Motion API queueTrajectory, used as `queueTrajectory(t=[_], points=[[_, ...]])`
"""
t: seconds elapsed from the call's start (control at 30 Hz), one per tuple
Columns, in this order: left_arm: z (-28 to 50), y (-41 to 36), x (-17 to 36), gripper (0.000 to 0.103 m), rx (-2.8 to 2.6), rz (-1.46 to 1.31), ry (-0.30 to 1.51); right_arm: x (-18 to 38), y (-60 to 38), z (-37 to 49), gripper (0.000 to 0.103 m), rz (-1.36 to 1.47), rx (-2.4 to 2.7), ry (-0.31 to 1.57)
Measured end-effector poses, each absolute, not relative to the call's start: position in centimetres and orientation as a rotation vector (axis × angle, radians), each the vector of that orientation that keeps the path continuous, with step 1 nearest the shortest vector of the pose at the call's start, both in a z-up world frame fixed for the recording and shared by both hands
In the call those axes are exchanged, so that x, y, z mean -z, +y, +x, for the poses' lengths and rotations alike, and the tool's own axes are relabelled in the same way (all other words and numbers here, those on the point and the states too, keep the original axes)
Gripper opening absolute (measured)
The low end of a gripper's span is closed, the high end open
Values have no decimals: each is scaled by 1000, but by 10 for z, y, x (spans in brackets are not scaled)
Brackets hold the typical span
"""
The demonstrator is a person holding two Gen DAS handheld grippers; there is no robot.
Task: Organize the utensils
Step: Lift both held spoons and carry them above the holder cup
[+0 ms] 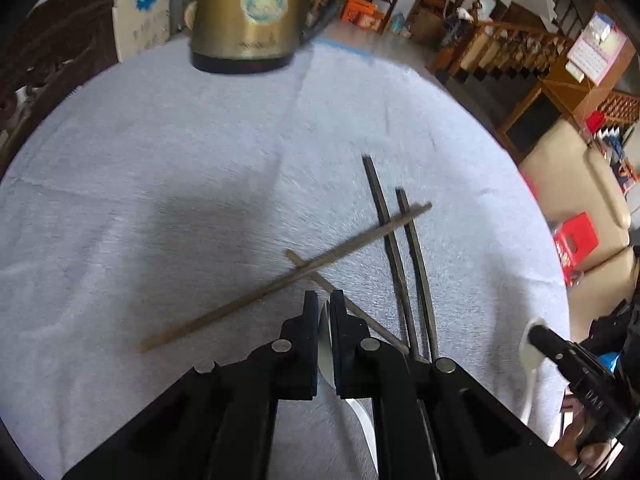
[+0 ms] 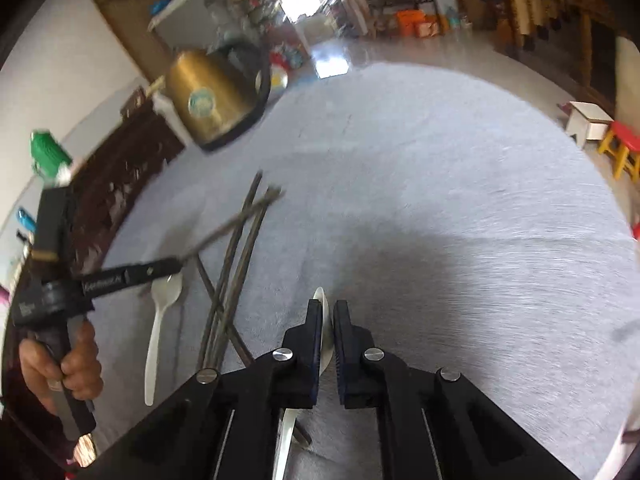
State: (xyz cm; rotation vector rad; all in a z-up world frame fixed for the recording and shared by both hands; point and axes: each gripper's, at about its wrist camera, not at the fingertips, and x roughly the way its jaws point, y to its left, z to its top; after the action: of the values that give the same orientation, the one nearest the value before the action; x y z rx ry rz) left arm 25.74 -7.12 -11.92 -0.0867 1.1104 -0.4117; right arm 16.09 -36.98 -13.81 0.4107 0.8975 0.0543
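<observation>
**Both tongs narrow, one spoon each**

L gripper pinches left spoon at bowl; R gripper same w/ right spoon. Likely light, stiff, slick; may pivot, handle grip prob steadier. Crossed chopsticks on cloth: thin, roll-prone, take mid-shaft.

Pale grey fibrous cloth over the desk: matt, rough. Brass-coloured metal kettle: satin sheen. White plastic spoon: smooth. Dark slender chopsticks: matt. Black tool fingers: matt plastic.
</observation>
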Motion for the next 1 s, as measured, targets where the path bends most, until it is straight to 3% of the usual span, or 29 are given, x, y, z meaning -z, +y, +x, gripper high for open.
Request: queueTrajectory(t=[0.5, 0.73, 1.0], points=[[132, 86, 48, 6, 120, -383, 802, 33, -405, 3, 7, 556, 161, 391], [51, 89, 2, 6, 118, -395, 618, -42, -343, -42, 7, 458, 41, 134], [-5, 45, -48, 6, 235, -289, 414, -42, -250, -16, 7, 364, -128, 197]])
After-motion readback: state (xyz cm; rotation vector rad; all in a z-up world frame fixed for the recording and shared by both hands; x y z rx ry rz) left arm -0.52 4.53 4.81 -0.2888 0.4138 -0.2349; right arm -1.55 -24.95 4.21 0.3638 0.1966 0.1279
